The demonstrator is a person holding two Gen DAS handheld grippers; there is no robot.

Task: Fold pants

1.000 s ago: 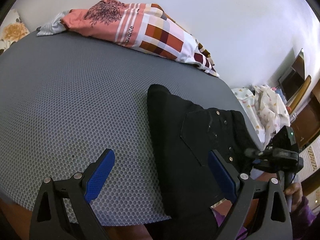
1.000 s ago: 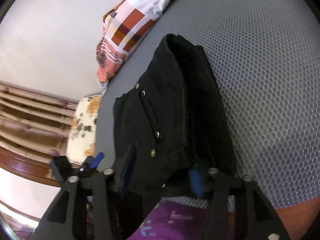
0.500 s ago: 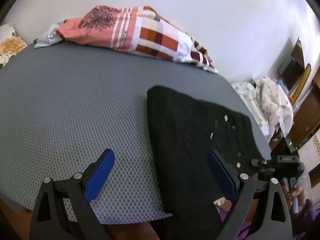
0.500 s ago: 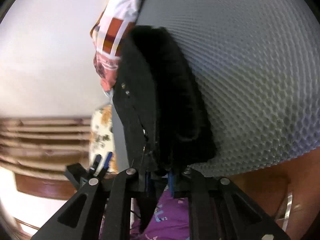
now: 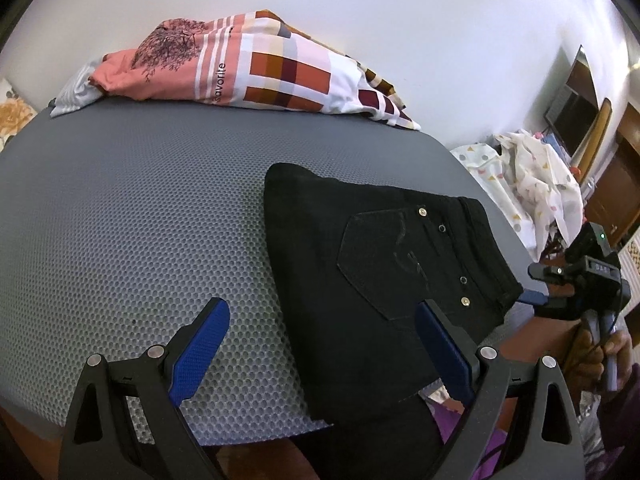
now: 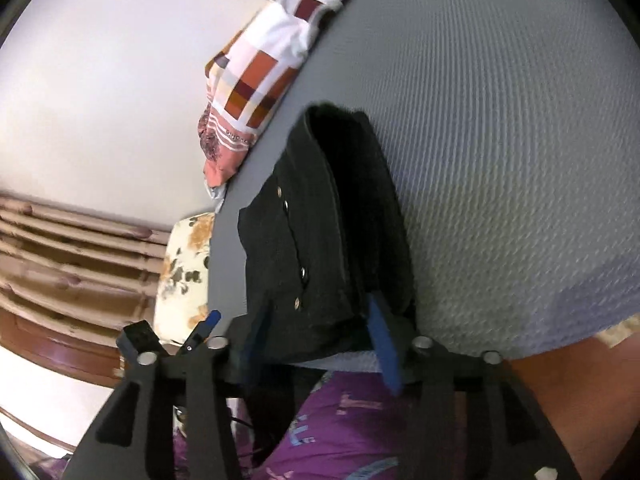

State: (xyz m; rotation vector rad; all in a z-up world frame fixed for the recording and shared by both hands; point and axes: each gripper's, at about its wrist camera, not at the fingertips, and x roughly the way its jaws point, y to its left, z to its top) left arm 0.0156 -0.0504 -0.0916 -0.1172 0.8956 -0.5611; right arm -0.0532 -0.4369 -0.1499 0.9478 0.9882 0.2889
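The black pants lie folded on the grey honeycomb mat, waistband toward the right edge, one end hanging off the near edge. My left gripper is open, its right pad over the pants' near part. My right gripper is open at the waistband end of the pants, jaws apart on either side of the fabric edge. The right gripper also shows in the left wrist view, beside the waistband.
A patchwork pink and white cloth lies at the mat's far edge by the white wall. A heap of white printed fabric sits off the right side. A floral cushion and wooden furniture stand beyond the mat.
My right gripper was shut on the waistband half a second ago and has opened. The lifted pants have settled flat on the mat.
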